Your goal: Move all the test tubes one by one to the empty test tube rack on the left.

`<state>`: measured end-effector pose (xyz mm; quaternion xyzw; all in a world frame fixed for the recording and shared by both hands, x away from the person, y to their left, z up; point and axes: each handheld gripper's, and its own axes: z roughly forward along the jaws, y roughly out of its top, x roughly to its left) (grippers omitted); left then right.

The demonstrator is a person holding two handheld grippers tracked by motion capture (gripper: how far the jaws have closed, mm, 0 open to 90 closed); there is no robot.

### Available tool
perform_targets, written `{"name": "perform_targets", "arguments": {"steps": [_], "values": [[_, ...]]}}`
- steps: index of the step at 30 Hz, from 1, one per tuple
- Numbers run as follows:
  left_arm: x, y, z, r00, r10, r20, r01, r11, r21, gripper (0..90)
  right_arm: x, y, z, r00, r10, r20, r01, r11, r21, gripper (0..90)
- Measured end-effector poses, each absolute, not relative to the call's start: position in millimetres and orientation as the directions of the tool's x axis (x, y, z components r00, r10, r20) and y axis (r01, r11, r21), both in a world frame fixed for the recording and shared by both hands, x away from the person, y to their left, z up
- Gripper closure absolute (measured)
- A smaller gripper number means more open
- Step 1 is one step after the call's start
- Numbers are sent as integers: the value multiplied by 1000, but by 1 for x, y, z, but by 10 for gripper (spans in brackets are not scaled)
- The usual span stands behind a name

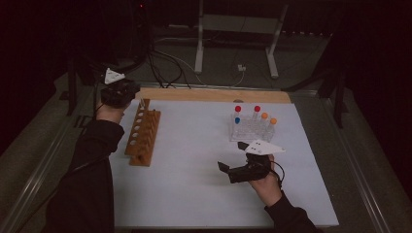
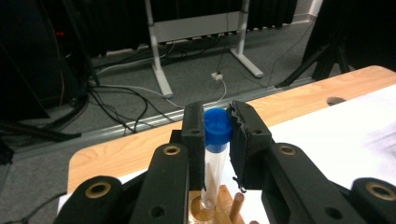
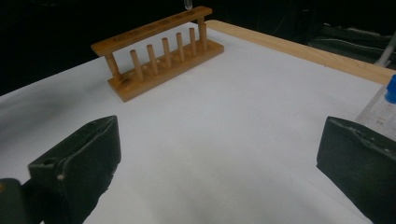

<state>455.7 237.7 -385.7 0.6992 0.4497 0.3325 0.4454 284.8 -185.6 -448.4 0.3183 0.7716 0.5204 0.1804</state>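
No writing can be read on anything here. The left gripper pinches a clear tube with a blue cap just under that cap, holding it upright with its bottom at the far end hole of the wooden rack — whose other holes look empty. The right gripper hovers over the white sheet, jaws spread wide and holding nothing, near the clear rack that carries capped tubes — two red, one blue, two orange.

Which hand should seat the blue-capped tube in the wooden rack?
Left. The left hand-held gripper is already shut on the blue-capped tube, with the tube's bottom above the far end of the wooden rack. The right hand-held gripper is open, holds nothing, and sits near the clear rack.
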Motion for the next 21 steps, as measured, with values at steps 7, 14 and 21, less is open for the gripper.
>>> {"name": "perform_targets", "arguments": {"steps": [7,14,21], "values": [[462,238,-406,376,926,26,372,-177,911,777,285,-188,-447,-727,684,57,302,245,921,0],[465,237,-430,383,923,26,411,-196,890,777,285,-189,-446,-726,685,60,303,239,923,0],[467,238,-444,378,926,19,428,-193,883,776,285,-190,-446,-725,685,64,303,235,924,0]]}}
